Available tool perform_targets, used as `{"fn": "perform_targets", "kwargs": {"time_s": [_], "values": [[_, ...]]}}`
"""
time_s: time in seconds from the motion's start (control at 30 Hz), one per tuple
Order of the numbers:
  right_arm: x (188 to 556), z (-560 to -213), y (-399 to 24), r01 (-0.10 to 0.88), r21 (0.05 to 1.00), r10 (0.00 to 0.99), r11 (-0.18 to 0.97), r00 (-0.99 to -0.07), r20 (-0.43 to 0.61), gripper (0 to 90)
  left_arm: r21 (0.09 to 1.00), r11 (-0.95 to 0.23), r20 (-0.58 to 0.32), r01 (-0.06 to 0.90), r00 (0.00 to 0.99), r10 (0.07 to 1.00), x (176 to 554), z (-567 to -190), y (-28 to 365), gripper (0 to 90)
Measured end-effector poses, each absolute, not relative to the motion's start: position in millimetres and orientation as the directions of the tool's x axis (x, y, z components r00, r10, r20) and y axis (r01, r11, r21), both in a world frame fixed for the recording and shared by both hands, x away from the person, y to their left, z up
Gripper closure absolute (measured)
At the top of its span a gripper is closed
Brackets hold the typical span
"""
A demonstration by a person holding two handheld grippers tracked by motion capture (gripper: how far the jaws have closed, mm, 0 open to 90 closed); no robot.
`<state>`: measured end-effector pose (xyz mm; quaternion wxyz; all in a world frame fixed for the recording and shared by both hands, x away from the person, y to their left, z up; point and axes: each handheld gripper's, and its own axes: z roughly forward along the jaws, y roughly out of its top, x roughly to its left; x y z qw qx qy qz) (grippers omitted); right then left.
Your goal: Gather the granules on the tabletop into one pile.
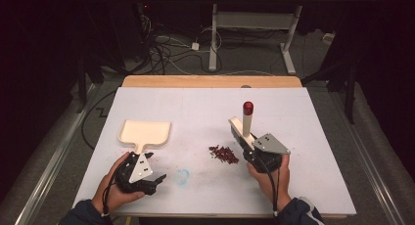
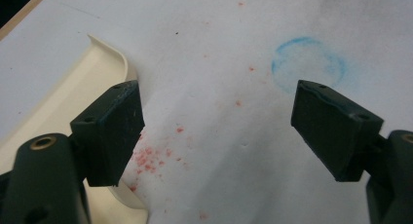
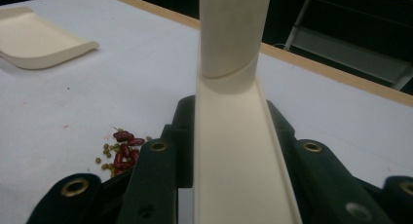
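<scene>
1. Your right tongs (image 1: 250, 146) are clamped tight on the flat cream head of a brush (image 1: 243, 129), whose red-tipped handle stands upright above the table (image 1: 318, 151).
2. Your left tongs (image 1: 155, 180) gape wide, gripping nothing, beside the handle of the cream dustpan (image 1: 146, 132).
3. The pile of red and green beans (image 1: 223, 154) lies just left of the brush head, well apart from the dustpan.
4. A faint blue ring mark (image 1: 182, 176) sits near the left tongs.

You are wearing dark blue sleeves (image 1: 83, 213); your left gripper (image 1: 155, 182) and right gripper (image 1: 243, 143) are showing black bodies, brass-ringed screws, grey three-cornered plates, black cables trailing toward six o'clock.
</scene>
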<state>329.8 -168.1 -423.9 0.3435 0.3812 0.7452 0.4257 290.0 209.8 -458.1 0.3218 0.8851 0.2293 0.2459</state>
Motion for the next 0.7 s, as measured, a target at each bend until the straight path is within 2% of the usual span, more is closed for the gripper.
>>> {"fn": "perform_targets", "kwargs": {"time_s": [0.13,0.23,0.7], "values": [[327,-417,-179,0.262,0.899,0.846,0.350,-0.501,-0.183,67.1,0.684,-0.687,0.290,0.247,0.772,0.566,290,-458,211,18.7],[323,-411,-187,0.246,0.890,0.837,0.384,-0.500,-0.223,67.0,0.686,-0.684,0.291,0.249,0.767,0.572,290,-457,213,18.7],[305,-398,-240,0.273,0.874,0.797,0.403,-0.574,-0.188,67.0,0.688,-0.680,0.293,0.254,0.760,0.581,291,-456,213,18.7]]}}
